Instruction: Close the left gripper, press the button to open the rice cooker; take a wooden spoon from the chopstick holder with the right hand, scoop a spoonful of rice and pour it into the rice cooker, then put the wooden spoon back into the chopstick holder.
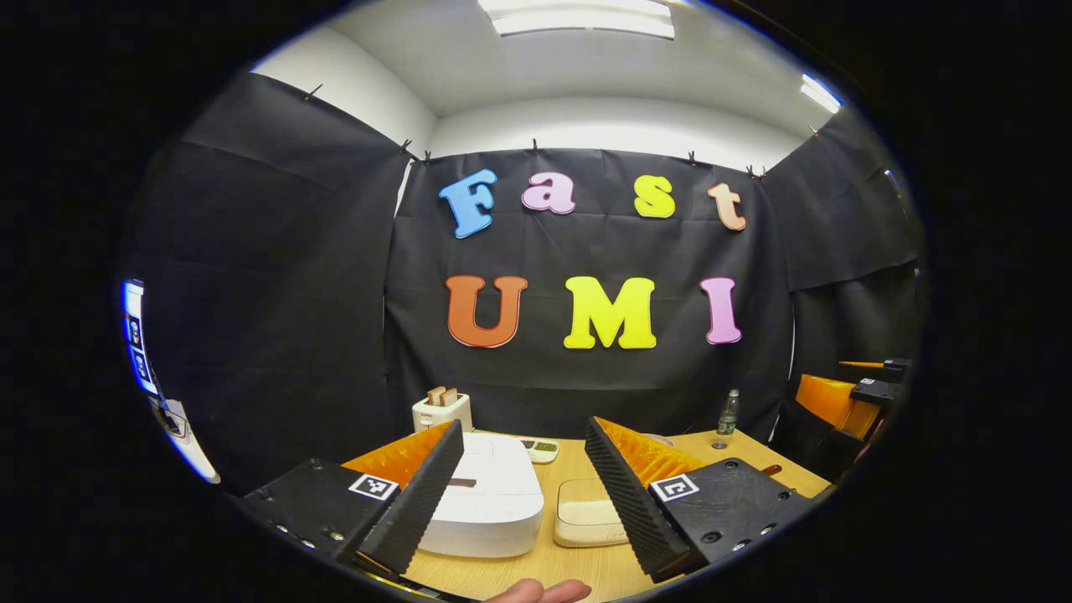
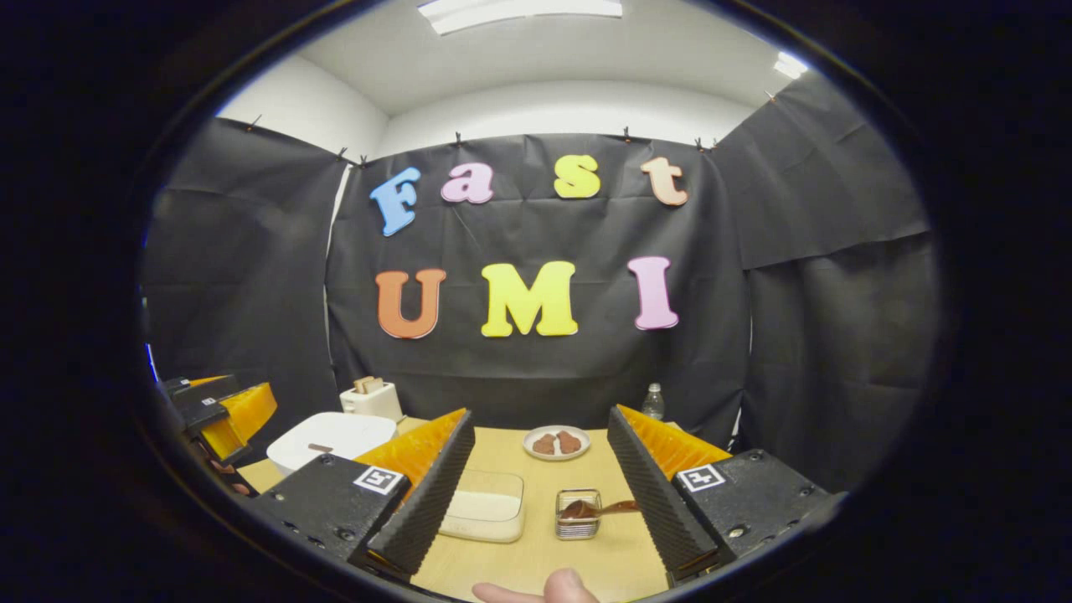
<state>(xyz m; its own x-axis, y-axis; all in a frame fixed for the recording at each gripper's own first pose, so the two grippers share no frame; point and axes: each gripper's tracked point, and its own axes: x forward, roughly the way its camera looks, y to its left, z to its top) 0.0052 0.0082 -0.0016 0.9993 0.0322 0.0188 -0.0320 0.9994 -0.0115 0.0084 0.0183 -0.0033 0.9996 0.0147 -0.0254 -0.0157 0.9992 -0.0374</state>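
wooden table (image 1: 586,569), shut rice cooker (image 1: 490,502), left tongs (image 1: 523,494) spread, right tongs (image 2: 540,494) spread

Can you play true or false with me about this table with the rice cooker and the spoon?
1. The rice cooker lid is open. False: it is shut.
2. The wooden spoon rests in the chopstick holder. True.
3. The right gripper holds the spoon. False: it is open, holding nothing.
4. The left gripper is open. True.
5. The toaster has bread in it. True.
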